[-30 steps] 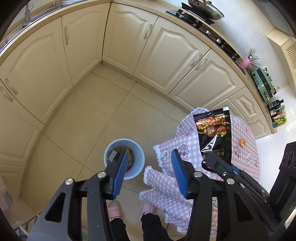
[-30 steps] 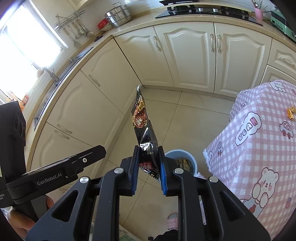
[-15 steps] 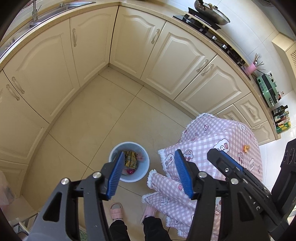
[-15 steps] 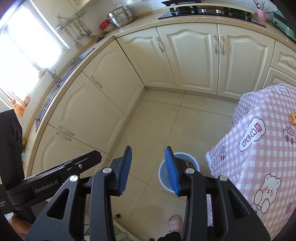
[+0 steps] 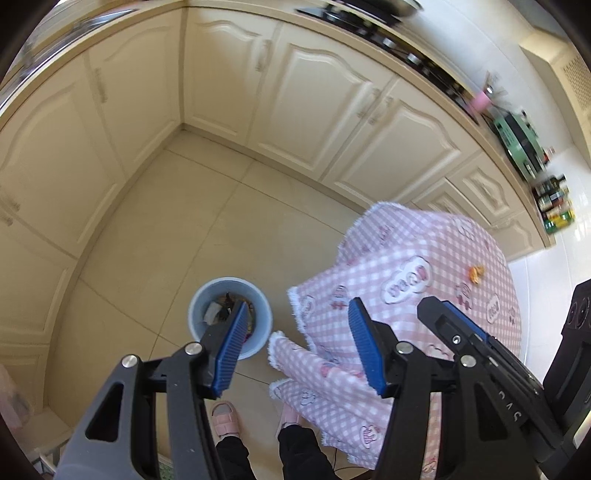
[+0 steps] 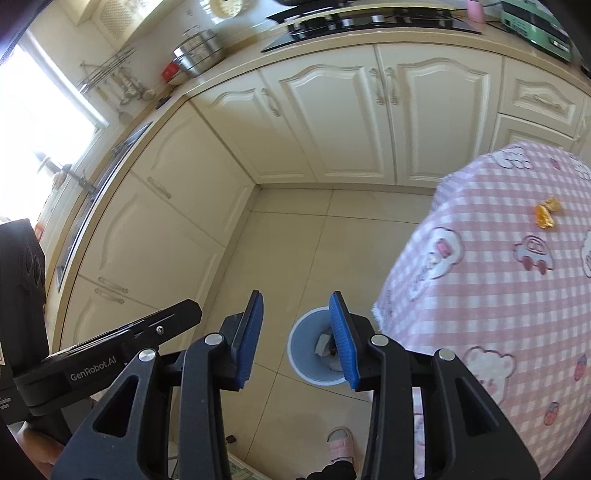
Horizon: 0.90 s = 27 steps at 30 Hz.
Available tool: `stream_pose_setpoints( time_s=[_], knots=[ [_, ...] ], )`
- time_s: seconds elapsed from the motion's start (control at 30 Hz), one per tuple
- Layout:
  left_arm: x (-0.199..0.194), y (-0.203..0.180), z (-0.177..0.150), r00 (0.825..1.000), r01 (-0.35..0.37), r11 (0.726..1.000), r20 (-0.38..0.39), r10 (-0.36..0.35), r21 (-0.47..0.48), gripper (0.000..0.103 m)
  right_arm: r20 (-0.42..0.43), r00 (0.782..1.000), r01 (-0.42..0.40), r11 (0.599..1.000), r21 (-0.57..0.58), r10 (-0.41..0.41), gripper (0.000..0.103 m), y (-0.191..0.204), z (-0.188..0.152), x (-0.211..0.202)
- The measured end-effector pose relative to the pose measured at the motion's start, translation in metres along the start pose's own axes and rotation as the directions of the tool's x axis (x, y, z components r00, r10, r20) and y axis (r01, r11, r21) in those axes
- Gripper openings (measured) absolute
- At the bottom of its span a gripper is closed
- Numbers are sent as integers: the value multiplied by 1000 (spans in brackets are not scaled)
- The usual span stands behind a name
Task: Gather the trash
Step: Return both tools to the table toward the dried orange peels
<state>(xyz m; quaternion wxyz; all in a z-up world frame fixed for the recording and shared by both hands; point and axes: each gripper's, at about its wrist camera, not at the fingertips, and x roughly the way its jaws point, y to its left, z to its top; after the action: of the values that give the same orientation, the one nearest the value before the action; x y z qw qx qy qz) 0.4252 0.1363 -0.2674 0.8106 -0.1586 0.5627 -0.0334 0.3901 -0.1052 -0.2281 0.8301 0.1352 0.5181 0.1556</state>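
A light blue trash bin (image 5: 207, 297) stands on the tiled floor beside the table and holds wrappers; it also shows in the right wrist view (image 6: 306, 363). A small orange candy wrapper (image 5: 475, 273) lies on the pink checked tablecloth (image 5: 424, 243), also in the right wrist view (image 6: 546, 217). My left gripper (image 5: 297, 347) is open and empty, high above the bin and the table's edge. My right gripper (image 6: 297, 334) is open and empty, above the bin.
Cream kitchen cabinets (image 5: 317, 110) run along two walls and meet in a corner. A hob (image 6: 369, 20), pots and a green appliance (image 5: 517, 142) sit on the counter. The person's feet in pink slippers (image 5: 225, 422) are below.
The right gripper opened and let go of the black snack bag, which is no longer in view. Both grippers have swung a little towards the table.
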Motion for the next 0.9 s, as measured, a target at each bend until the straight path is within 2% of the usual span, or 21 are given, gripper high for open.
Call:
stream_pose_setpoints(
  time_s=[0.33, 0.53, 0.67, 0.9],
  knots=[
    [61, -132, 0, 995, 73, 983, -84, -60, 166, 55, 51, 991, 117, 979, 166, -127, 36, -131, 10, -47],
    [110, -225, -7, 987, 119, 955, -138, -83, 272, 56, 63, 974, 193, 945, 264, -216, 37, -221, 16, -73],
    [145, -281, -14, 982, 137, 934, -172, -83, 331, 56, 62, 967, 217, 925, 312, -248, 37, -270, 18, -83],
    [194, -334, -16, 982, 117, 917, -181, -50, 381, 56, 53, 966, 220, 910, 351, -254, 39, -325, 21, -86]
  ],
)
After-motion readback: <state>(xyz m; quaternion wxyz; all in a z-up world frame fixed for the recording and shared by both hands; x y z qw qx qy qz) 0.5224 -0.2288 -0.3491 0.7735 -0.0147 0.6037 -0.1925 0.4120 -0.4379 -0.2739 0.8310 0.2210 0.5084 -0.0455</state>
